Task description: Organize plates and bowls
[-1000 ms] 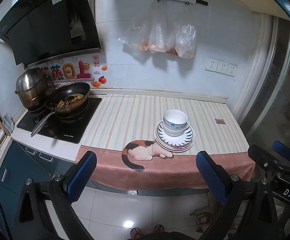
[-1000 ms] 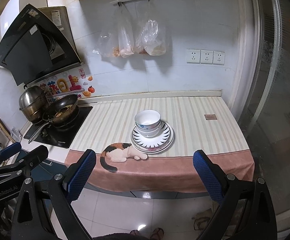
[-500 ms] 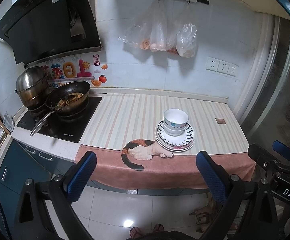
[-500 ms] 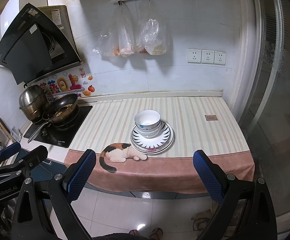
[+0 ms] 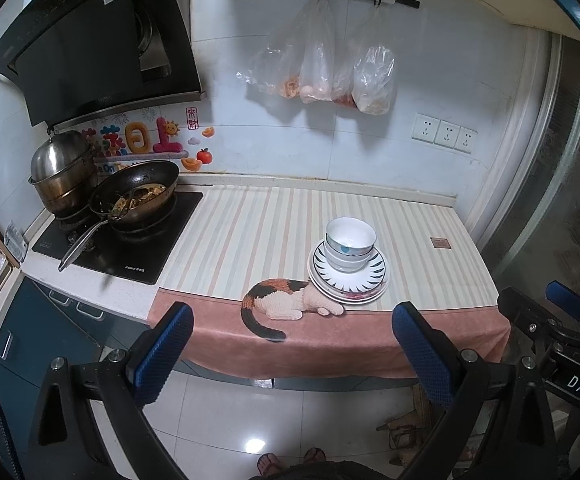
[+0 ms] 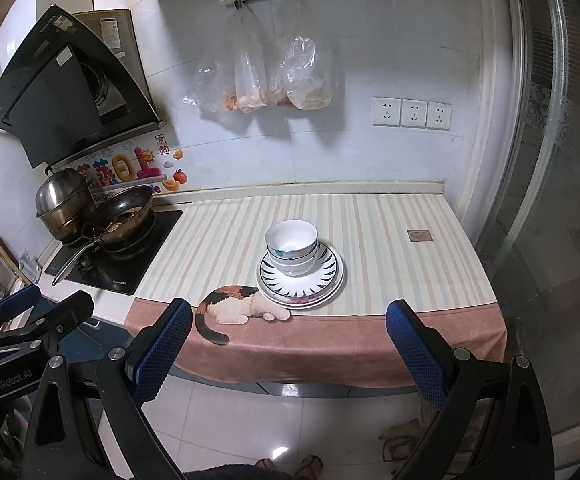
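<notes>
Left wrist view: we hold the left tool (image 5: pixel 292 344) out over the white tiled floor (image 5: pixel 225 420), short of the surface (image 5: pixel 257 240), its blue-padded fingers (image 5: pixel 161 354) spread wide with nothing between them. Right wrist view: same for the right tool (image 6: pixel 287 344), fingers (image 6: pixel 414 350) wide apart and empty.

On the surface lies a cream striped mat with a pink border (image 6: pixel 370 336) and a printed calico cat (image 6: pixel 233 304). Near the mat's front edge sits a stack of round white plates, the top one with black radiating marks on its rim (image 6: pixel 326 270). Nested white bowls with a blue spot (image 6: pixel 292 246) stand on the plates, slightly toward the back-left of centre. We count two or three bowls; the view is too coarse to be sure. The cat's head touches the plate stack's front-left edge.

Left of the mat, a black cooktop (image 5: pixel 129 248) carries a dark wok with food (image 5: pixel 137 200) and a steel lidded pot (image 5: pixel 63 172). Clear plastic bags (image 5: pixel 322 68) hang from a wall rail. Our sandalled feet (image 5: pixel 290 458) show at the bottom edge.
</notes>
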Demonstrator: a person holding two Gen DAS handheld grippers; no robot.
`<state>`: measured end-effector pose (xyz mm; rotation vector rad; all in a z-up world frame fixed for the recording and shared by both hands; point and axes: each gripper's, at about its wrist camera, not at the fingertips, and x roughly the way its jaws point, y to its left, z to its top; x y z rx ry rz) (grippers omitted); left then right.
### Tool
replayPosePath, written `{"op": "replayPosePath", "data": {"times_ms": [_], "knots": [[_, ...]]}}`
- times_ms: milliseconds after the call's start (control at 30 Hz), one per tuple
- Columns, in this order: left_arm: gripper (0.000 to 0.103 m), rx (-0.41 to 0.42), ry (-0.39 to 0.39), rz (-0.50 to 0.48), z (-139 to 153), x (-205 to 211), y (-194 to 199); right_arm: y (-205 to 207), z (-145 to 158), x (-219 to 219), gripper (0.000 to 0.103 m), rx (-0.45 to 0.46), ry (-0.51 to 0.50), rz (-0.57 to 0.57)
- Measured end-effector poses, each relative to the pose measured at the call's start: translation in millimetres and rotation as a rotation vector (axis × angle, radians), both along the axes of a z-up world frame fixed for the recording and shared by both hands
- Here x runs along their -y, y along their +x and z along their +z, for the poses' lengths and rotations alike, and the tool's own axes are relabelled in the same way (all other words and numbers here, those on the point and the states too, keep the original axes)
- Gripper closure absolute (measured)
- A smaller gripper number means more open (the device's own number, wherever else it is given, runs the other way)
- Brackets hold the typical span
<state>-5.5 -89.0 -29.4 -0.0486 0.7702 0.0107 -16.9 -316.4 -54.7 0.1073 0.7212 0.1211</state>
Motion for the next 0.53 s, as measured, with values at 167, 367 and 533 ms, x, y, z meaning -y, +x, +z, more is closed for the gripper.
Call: {"op": "replayPosePath", "data": {"times_ms": [167, 367, 533], "knots": [[0.001, -0.001, -0.002, 0.002, -0.2, -0.2, 0.0, 2.9, -2.3, 2.4, 0.003, -0.006, 0.001, 0.003], [0.001, -0.005, -0.004, 0.020, -3.5, 4.4, 0.8, 5.8, -3.0, 3.9, 0.003, -0.006, 0.001, 0.005], [0.001, -0.005, 0.000, 0.032, -4.3, 6.3, 2.0, 9.7, -2.7, 3.4, 0.003, -0.009, 0.002, 0.012]]}}
